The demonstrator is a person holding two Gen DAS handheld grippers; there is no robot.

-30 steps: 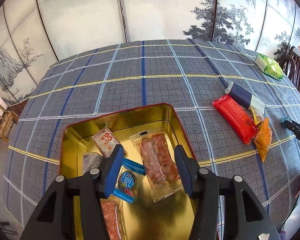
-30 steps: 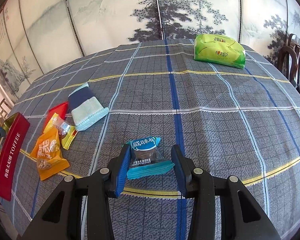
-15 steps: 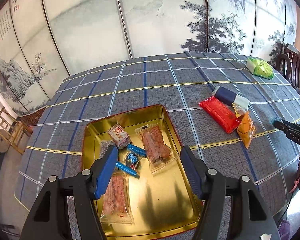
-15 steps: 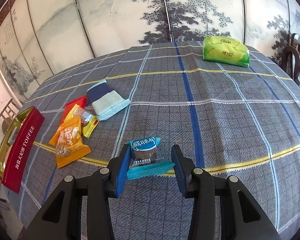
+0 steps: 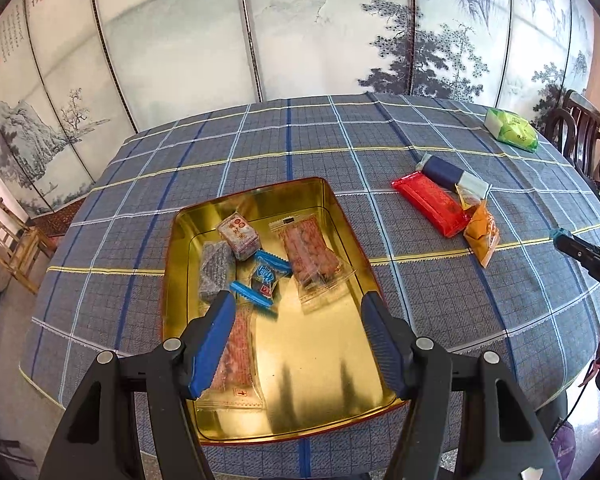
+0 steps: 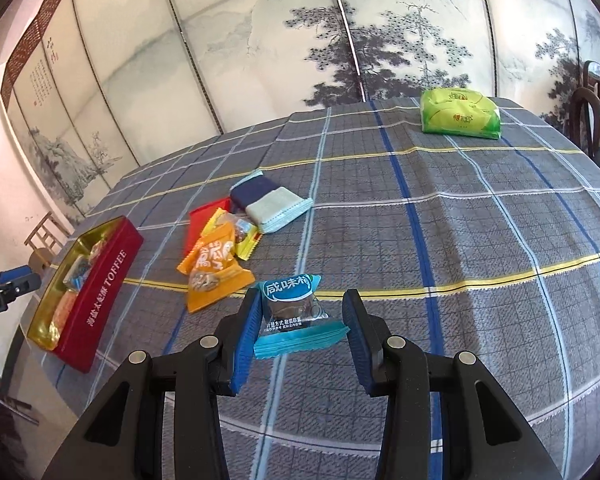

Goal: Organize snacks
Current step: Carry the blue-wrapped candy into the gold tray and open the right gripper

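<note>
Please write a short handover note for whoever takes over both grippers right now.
Left gripper: open, empty, above the gold tin.
Right gripper: shut on the blue snack packet, which is off the tablecloth.
Done: several packets lie in the tin.
Left: drop the blue packet in; then the orange packet, yellow packet, red packet and navy-and-white packet. The green pack sits far off.

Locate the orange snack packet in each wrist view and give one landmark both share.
Left wrist view: orange snack packet at right of centre, beside the red packet.
Right wrist view: orange snack packet at left of centre, on the tablecloth.
Shared landmark: the toffee tin.
</note>
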